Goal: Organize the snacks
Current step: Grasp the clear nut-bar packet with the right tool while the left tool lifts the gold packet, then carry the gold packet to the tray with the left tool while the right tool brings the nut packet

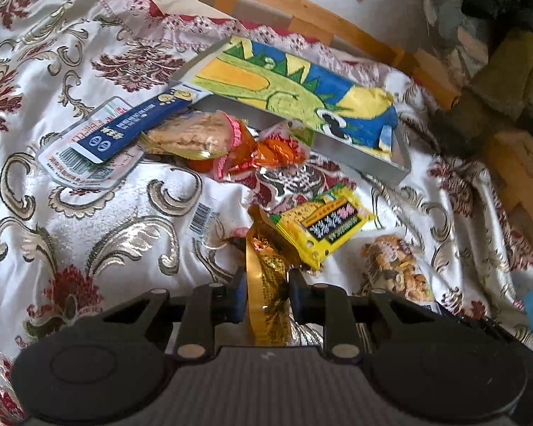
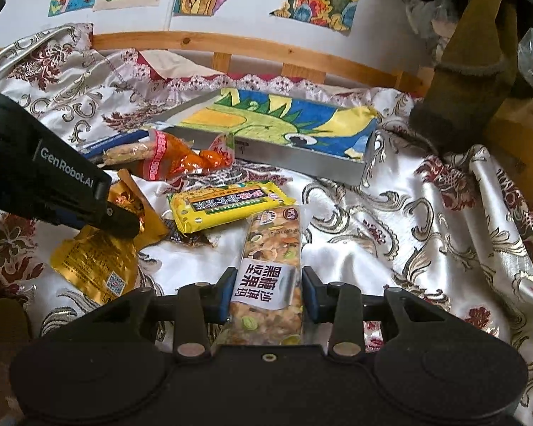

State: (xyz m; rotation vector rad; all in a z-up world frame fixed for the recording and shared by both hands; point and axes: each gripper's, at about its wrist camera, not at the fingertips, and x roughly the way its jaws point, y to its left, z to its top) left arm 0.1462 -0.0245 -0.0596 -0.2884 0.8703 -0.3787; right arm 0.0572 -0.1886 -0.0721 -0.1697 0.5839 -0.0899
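The left hand-held gripper (image 1: pixel 264 293) pinches a gold foil packet (image 1: pixel 268 305) between its pads, just beside a yellow snack bar (image 1: pixel 321 225) lying on the patterned bedspread (image 1: pixel 89 213). The right hand-held gripper (image 2: pixel 268 293) is clamped on a clear-wrapped nut bar (image 2: pixel 272 269) with a white label. Farther back, an orange wrapper (image 2: pixel 181 159) and a blue sachet (image 1: pixel 138 124) lie against a shallow metal box (image 2: pixel 302 156) with a painted lid.
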